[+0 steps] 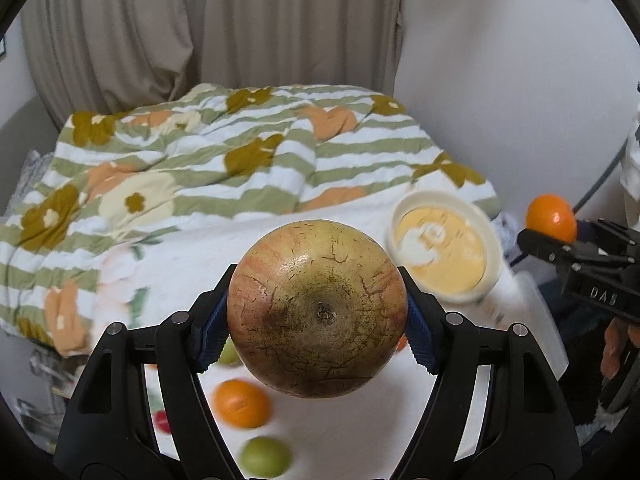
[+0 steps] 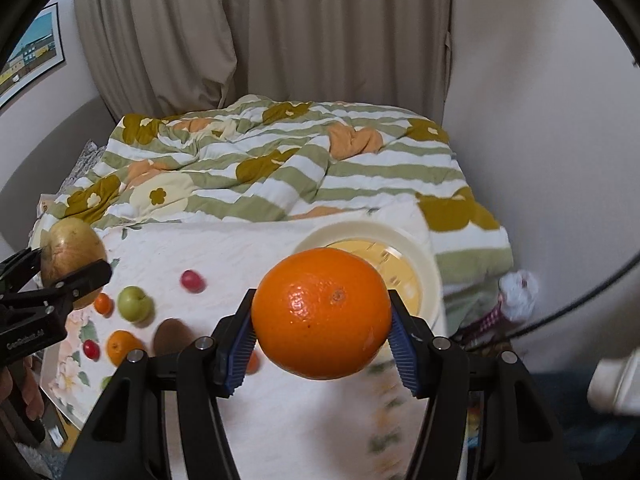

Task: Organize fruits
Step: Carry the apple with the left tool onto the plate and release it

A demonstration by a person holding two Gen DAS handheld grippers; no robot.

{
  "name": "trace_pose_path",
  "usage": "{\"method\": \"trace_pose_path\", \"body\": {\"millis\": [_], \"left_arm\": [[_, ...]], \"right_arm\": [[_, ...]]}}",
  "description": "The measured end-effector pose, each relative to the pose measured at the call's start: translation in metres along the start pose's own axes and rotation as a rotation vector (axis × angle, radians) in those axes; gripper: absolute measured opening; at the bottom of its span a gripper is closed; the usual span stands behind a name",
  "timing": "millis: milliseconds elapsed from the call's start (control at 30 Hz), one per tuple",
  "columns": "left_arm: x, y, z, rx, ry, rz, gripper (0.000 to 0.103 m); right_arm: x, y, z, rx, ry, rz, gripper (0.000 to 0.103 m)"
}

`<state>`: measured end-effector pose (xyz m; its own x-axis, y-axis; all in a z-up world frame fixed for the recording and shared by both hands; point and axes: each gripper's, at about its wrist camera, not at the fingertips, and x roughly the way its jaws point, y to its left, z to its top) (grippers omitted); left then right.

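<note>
My left gripper (image 1: 318,316) is shut on a large yellow-red pomegranate (image 1: 318,308), held above the white bed sheet; it also shows at the left of the right wrist view (image 2: 72,258). My right gripper (image 2: 322,326) is shut on a big orange (image 2: 322,314), held in the air just in front of a cream bowl (image 2: 424,268). The orange also shows at the right of the left wrist view (image 1: 551,218). The bowl (image 1: 492,248) has a yellow inside. Loose fruit lies on the sheet: a green apple (image 2: 135,303), small oranges (image 2: 120,346), red fruits (image 2: 193,281) and a brown kiwi (image 2: 172,336).
A rumpled striped flower-print quilt (image 2: 280,168) covers the far half of the bed. Curtains (image 2: 280,32) and a white wall stand behind. An orange (image 1: 242,403) and a green fruit (image 1: 265,457) lie below the left gripper. A dark cable (image 2: 580,308) hangs at the right.
</note>
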<state>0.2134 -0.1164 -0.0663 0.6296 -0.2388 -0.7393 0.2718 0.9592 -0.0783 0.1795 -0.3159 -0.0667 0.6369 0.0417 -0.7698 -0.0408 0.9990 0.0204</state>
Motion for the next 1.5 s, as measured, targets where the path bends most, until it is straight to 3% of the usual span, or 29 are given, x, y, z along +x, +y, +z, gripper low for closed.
{"method": "trace_pose_path", "body": {"millis": [233,567,800,1033,1367,1400,1500], "left_arm": [[0.043,-0.056,0.035,0.002,0.017,-0.035,0.080],[0.124,-0.103,0.077,0.157,0.080,-0.136,0.080],[0.190,-0.122,0.078,0.246,0.184,-0.217,0.080],[0.230,-0.145,0.067,0.356,0.237,-0.256,0.080],[0.243,-0.170,0.060,0.441,0.213,-0.277,0.081],[0.243,-0.170,0.062,0.441,0.209,-0.280,0.082],[0.238,-0.172,0.067,0.443,0.178,-0.262,0.103]], "right_arm": [[0.027,-0.046,0.023,-0.059,0.019,0.032,0.056],[0.062,-0.080,0.035,0.006,0.053,0.009,0.056],[0.090,-0.103,0.034,0.103,0.101,-0.046,0.056],[0.105,-0.124,0.025,0.184,0.139,-0.078,0.056],[0.105,-0.139,0.010,0.245,0.166,-0.117,0.056],[0.104,-0.140,0.009,0.248,0.166,-0.118,0.056],[0.101,-0.140,0.011,0.251,0.160,-0.121,0.056]]}}
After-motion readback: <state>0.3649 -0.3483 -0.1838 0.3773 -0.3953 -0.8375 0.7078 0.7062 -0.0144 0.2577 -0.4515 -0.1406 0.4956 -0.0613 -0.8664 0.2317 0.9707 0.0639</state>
